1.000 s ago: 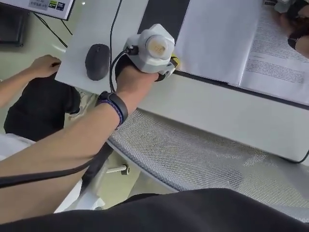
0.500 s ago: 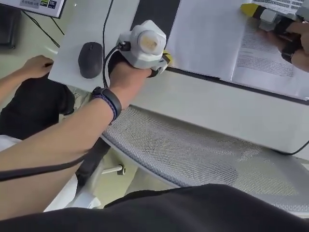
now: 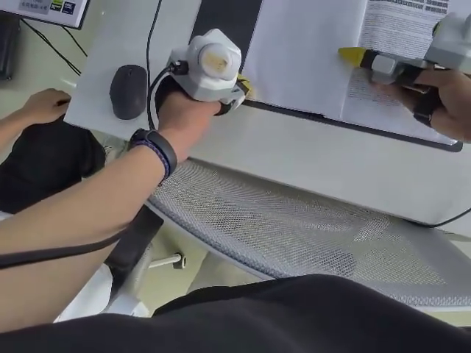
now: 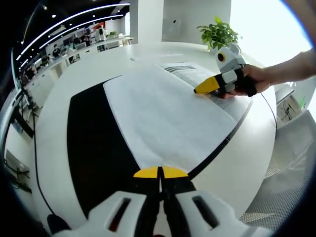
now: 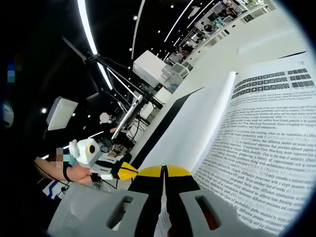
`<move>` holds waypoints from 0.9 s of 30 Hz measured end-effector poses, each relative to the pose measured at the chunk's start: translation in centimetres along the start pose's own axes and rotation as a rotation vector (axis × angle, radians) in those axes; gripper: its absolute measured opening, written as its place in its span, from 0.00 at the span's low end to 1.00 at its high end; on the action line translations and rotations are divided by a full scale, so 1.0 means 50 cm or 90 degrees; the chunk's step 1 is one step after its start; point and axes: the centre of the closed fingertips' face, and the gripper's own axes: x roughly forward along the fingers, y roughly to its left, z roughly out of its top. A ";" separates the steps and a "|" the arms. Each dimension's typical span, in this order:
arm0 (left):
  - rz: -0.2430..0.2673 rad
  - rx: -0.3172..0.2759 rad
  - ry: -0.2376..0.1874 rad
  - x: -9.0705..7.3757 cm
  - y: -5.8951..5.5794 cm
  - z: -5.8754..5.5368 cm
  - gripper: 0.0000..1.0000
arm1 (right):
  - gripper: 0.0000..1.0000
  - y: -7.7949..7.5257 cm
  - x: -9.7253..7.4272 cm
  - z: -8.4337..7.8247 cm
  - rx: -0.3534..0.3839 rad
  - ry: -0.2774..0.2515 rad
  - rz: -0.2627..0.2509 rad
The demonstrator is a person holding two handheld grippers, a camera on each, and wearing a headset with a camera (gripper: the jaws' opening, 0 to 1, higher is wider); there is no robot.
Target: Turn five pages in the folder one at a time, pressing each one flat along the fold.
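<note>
The folder lies open on the white table [image 3: 309,165], with its black cover [image 3: 221,18] on the left. A blank white page [image 3: 302,48] lies in the middle and a printed page [image 3: 401,26] on the right. My left gripper [image 3: 244,88] is shut, its yellow tips at the near edge of the black cover [image 4: 94,163], close to the blank page [image 4: 163,113]. My right gripper [image 3: 352,55] is shut, its tips resting on the printed page [image 5: 256,138] near the fold. The left gripper view catches the right gripper [image 4: 207,86] across the pages.
A dark mouse [image 3: 127,91] sits on the table left of the folder, with a cable running past it. A mesh chair [image 3: 294,228] stands just below the table edge. Another person's hand [image 3: 44,107] is at the far left. A potted plant [image 4: 217,33] stands at the table's far side.
The right gripper has come down and leftward over the printed page toward the fold. The left gripper has held its place at the folder's edge; the head camera has shifted.
</note>
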 end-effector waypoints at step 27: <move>-0.003 -0.003 0.002 0.005 0.003 -0.001 0.00 | 0.00 0.130 -0.037 -0.182 -0.010 0.119 0.018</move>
